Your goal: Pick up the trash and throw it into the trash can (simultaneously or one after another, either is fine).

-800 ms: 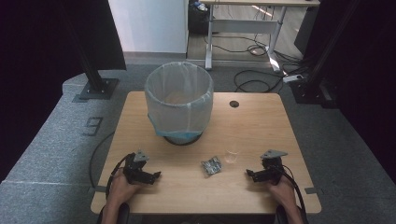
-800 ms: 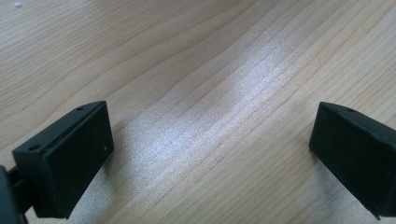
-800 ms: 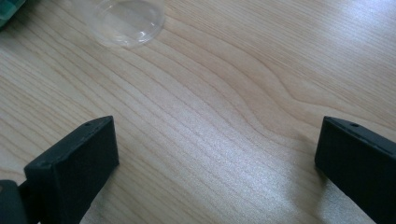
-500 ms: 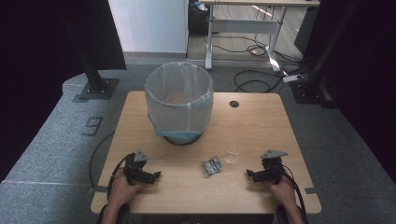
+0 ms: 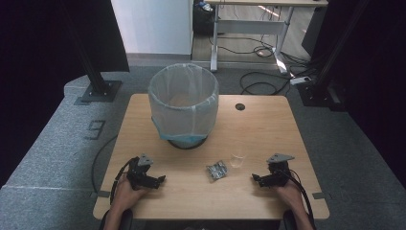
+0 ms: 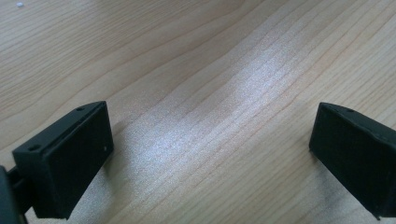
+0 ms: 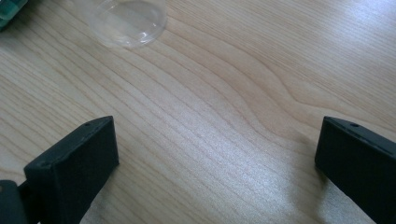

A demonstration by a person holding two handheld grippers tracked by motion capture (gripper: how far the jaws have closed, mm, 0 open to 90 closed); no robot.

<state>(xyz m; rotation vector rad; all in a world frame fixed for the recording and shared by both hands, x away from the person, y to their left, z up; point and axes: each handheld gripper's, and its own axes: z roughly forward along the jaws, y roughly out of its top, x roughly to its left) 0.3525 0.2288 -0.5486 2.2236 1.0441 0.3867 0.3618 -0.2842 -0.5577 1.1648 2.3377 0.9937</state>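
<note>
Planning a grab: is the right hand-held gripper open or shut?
Open. The right hand-held gripper shows its black jaws wide apart over bare wooden table, holding nothing.

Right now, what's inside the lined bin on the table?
The bin is lined with a pale translucent bag. Through its open top, a brownish patch shows low inside, with no distinct item visible. The near wall hides part of the bottom.

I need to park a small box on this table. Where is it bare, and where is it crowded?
Bare: the right half past the bin, around the cable hole, and the front strip between the left tool and the crumpled wrapper. Crowded: the wrapper and clear cup, beside the right tool.
</note>
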